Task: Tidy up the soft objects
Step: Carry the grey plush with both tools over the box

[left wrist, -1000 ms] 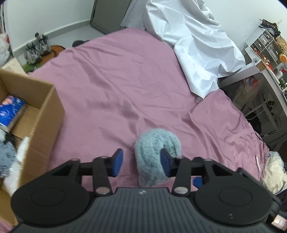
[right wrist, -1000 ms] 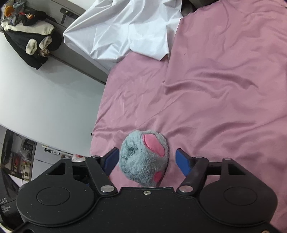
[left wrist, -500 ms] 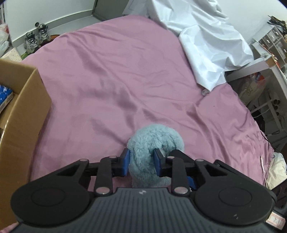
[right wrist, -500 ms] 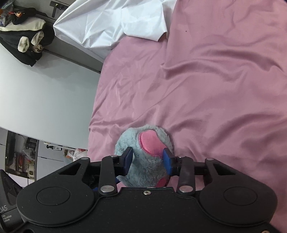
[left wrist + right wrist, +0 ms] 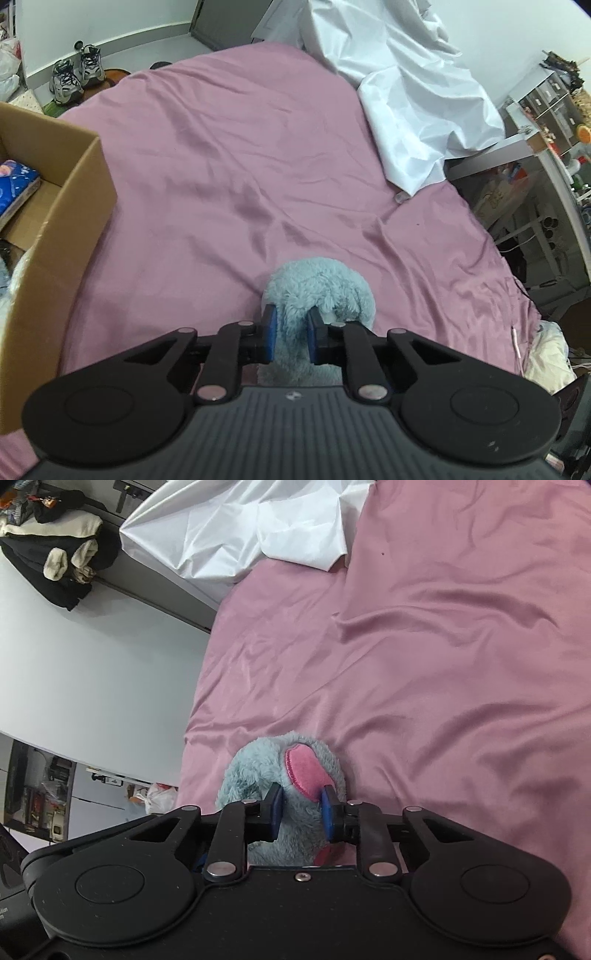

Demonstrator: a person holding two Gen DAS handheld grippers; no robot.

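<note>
Plush toy [image 5: 317, 291] on pink sheet [image 5: 229, 177], clamped by both grippers; cardboard box [image 5: 62, 221] left.

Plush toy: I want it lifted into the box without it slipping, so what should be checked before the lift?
1. Left gripper shut on the plush toy: ok, blue pads dent the fur.
2. Right gripper shut on the toy: ok, jaws pinch it beside the pink patch.
3. Whether both grips are on one toy: cannot tell.
4. Sheet free of the jaws: cannot tell, hidden under the fur.
5. Box open at the left: ok.
6. Room in the box: cannot tell, only a corner shows.
</note>
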